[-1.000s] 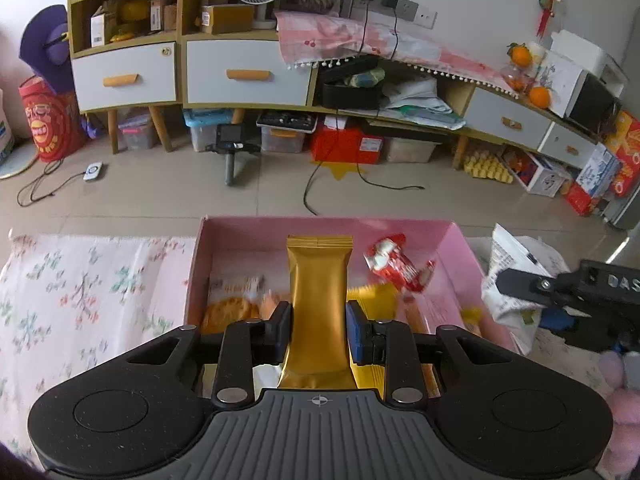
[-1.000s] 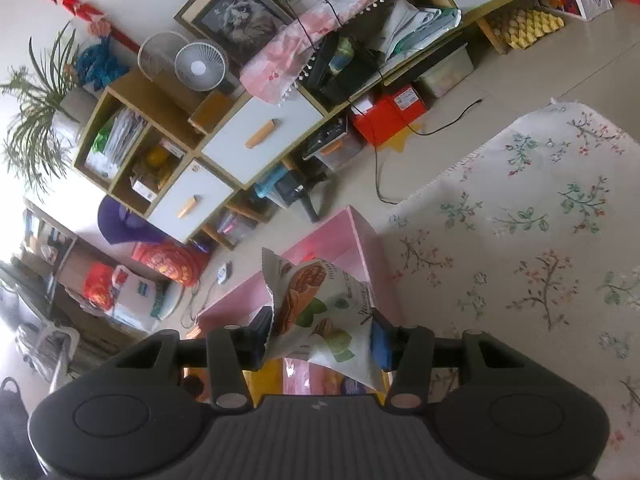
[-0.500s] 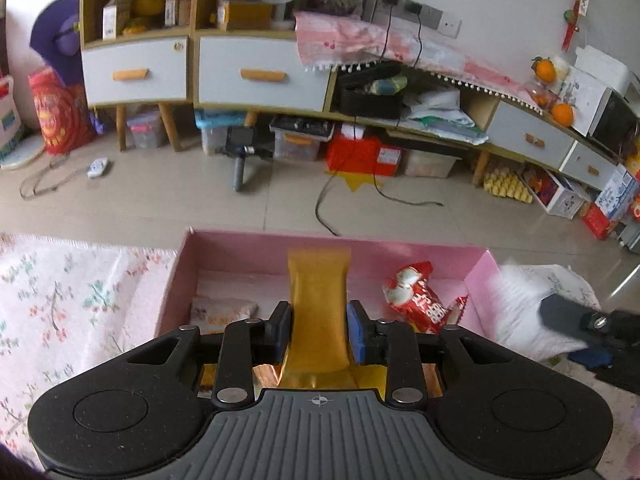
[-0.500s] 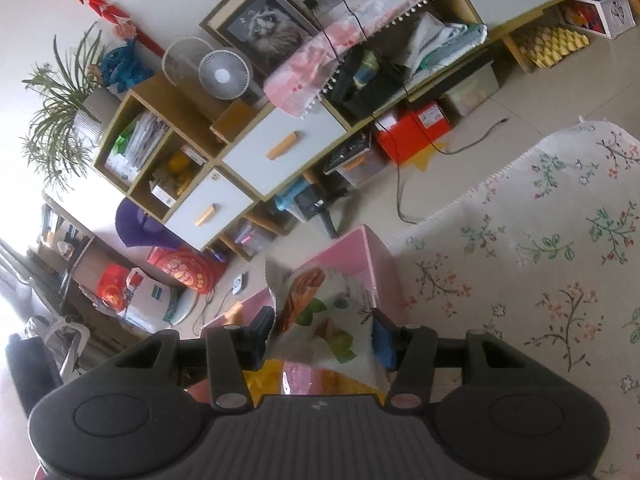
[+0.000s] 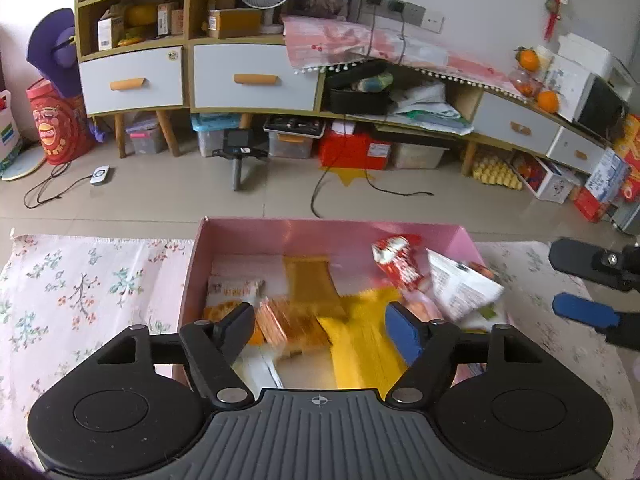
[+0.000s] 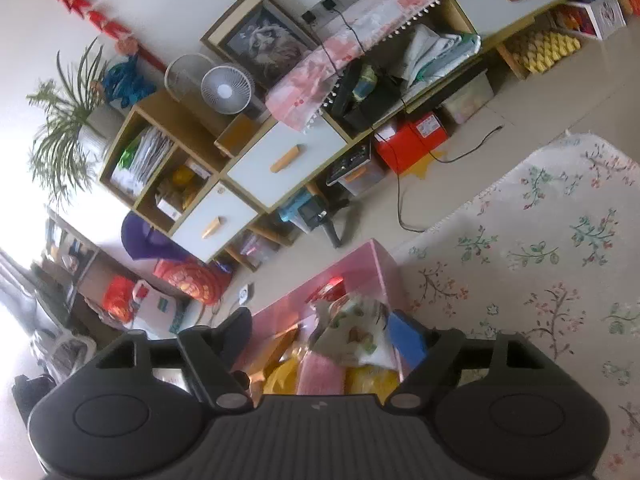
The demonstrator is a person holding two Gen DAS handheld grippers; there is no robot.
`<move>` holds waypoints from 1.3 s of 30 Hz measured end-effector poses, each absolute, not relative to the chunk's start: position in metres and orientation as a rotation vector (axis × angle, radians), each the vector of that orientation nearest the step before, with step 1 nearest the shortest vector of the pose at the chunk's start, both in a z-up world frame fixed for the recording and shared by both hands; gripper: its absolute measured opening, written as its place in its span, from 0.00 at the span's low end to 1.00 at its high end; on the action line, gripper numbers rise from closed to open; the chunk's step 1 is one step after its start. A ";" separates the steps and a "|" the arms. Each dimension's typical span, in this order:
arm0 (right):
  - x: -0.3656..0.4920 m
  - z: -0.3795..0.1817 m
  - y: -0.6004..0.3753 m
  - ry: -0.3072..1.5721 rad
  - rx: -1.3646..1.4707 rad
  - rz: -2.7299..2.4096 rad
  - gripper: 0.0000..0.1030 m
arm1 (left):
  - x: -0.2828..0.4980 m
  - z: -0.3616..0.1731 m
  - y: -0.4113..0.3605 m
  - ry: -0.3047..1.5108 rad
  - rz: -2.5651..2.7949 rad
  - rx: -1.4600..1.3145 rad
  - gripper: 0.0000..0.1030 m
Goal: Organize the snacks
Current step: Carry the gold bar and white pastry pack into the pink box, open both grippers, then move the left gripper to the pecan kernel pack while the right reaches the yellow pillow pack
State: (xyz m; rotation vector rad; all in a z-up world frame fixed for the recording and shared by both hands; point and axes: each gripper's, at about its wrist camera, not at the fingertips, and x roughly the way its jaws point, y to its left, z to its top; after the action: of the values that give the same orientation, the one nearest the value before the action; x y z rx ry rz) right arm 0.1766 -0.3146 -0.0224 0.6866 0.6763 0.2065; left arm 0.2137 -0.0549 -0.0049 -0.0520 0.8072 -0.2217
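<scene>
**Both grippers spread above the pink box**

Left gripper [image 5: 320,322] and right gripper [image 6: 320,330], fingers wide, holding nothing. Gold packet [image 5: 310,284] and white printed pouch [image 5: 460,286] lie inside the pink box [image 5: 320,230] among other snacks, on the floral cloth [image 5: 80,288]

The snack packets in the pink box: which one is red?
The red one is the red-and-white packet leaning against the pink box's far wall. The gold packet lies flat mid-box, and the white printed bag sits rightmost.
</scene>
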 end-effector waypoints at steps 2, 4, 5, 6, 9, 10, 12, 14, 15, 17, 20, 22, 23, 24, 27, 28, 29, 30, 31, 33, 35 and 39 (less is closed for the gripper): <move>0.169 -0.013 -0.309 0.676 0.646 0.211 0.68 | 0.202 0.001 -0.055 0.800 -0.235 -0.045 0.72; 0.160 -0.006 -0.303 0.683 0.614 0.211 0.73 | 0.190 0.007 -0.056 0.795 -0.247 -0.035 0.75; 0.156 -0.003 -0.300 0.688 0.602 0.212 0.74 | 0.184 0.010 -0.056 0.793 -0.250 -0.030 0.75; 0.151 0.000 -0.297 0.693 0.592 0.215 0.76 | 0.178 0.013 -0.056 0.792 -0.252 -0.024 0.76; 0.138 0.006 -0.290 0.709 0.566 0.215 0.82 | 0.160 0.019 -0.055 0.793 -0.267 -0.006 0.77; 0.133 0.007 -0.288 0.713 0.555 0.208 0.84 | 0.155 0.020 -0.054 0.796 -0.272 0.001 0.77; 0.126 0.011 -0.283 0.723 0.525 0.194 0.84 | 0.144 0.024 -0.051 0.795 -0.277 0.013 0.77; 0.117 0.014 -0.279 0.731 0.494 0.183 0.85 | 0.133 0.027 -0.047 0.791 -0.276 0.017 0.87; 0.113 0.014 -0.276 0.734 0.481 0.179 0.86 | 0.127 0.028 -0.045 0.788 -0.274 0.019 0.90; 0.105 0.015 -0.271 0.742 0.452 0.175 0.87 | 0.116 0.030 -0.038 0.784 -0.269 0.022 0.93; 0.092 0.012 -0.263 0.750 0.419 0.184 0.87 | 0.101 0.026 -0.028 0.790 -0.249 0.035 0.95; 0.085 0.009 -0.258 0.755 0.407 0.192 0.87 | 0.092 0.022 -0.022 0.798 -0.235 0.042 0.95; 0.082 0.008 -0.256 0.756 0.403 0.194 0.87 | 0.088 0.019 -0.018 0.805 -0.227 0.045 0.95; 0.079 0.006 -0.254 0.756 0.398 0.197 0.87 | 0.085 0.017 -0.015 0.809 -0.220 0.047 0.95; 0.074 0.001 -0.248 0.757 0.392 0.199 0.87 | 0.076 0.007 -0.006 0.812 -0.195 0.046 0.95; 0.073 -0.001 -0.247 0.759 0.392 0.199 0.87 | 0.072 0.003 -0.001 0.807 -0.192 0.037 0.95; 0.073 -0.002 -0.244 0.761 0.391 0.200 0.87 | 0.070 0.000 0.003 0.801 -0.192 0.025 0.95; 0.073 -0.004 -0.241 0.764 0.386 0.205 0.87 | 0.068 -0.004 0.008 0.797 -0.190 0.010 0.95; 0.072 -0.005 -0.238 0.766 0.382 0.207 0.87 | 0.067 -0.008 0.012 0.800 -0.187 -0.003 0.95; 0.071 -0.010 -0.232 0.769 0.378 0.208 0.87 | 0.070 -0.011 0.018 0.828 -0.187 -0.007 0.95; 0.072 -0.014 -0.224 0.775 0.371 0.210 0.87 | 0.070 -0.011 0.024 0.817 -0.198 0.000 0.95; 0.075 -0.022 -0.211 0.792 0.342 0.211 0.87 | 0.072 -0.014 0.036 0.808 -0.230 0.022 0.95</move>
State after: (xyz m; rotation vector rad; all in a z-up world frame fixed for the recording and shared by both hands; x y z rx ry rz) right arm 0.0755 -0.2105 -0.0225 0.3423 0.7919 0.2105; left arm 0.0724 0.0362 -0.0140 0.0223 0.8083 -0.2298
